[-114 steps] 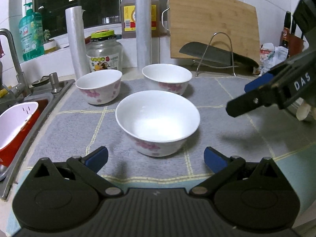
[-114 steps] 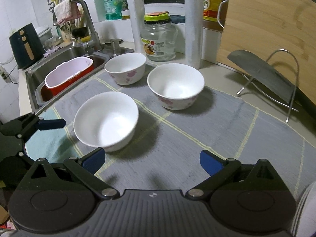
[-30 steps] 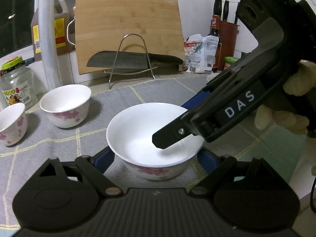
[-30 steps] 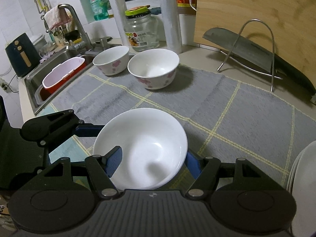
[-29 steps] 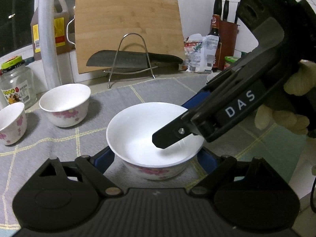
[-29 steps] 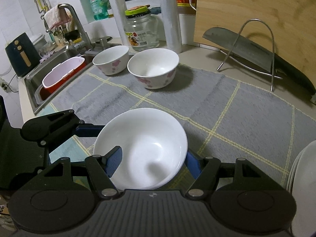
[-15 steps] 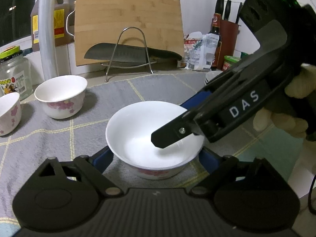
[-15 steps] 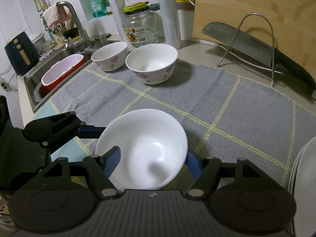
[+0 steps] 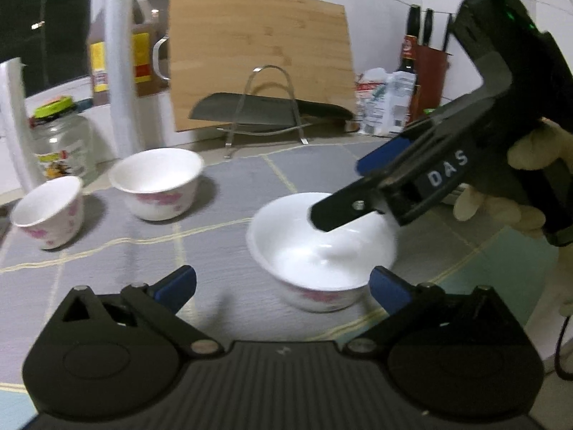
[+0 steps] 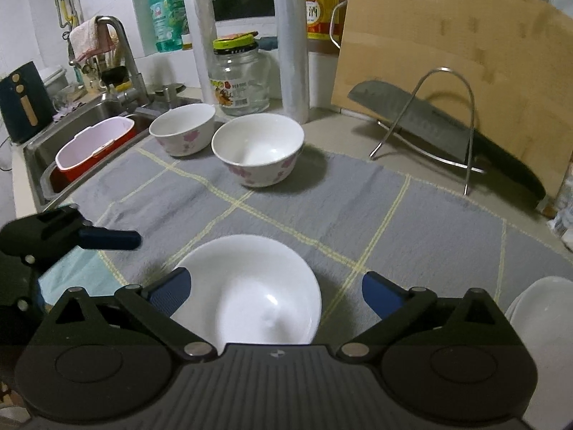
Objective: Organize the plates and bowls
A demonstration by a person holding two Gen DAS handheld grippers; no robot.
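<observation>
Opening, both the left claw (image 9: 283,286) and right claw (image 10: 274,292) release the near bowl (image 10: 247,294); two bowls (image 10: 258,150) remain unstacked.

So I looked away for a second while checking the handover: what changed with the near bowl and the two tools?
Both tools let go. The right tool is opening, its pads now clear of the near bowl, which sits on the grey mat. The left tool is opening too and has shifted left, so the bowl lies toward its right finger. The two far bowls stayed put.
</observation>
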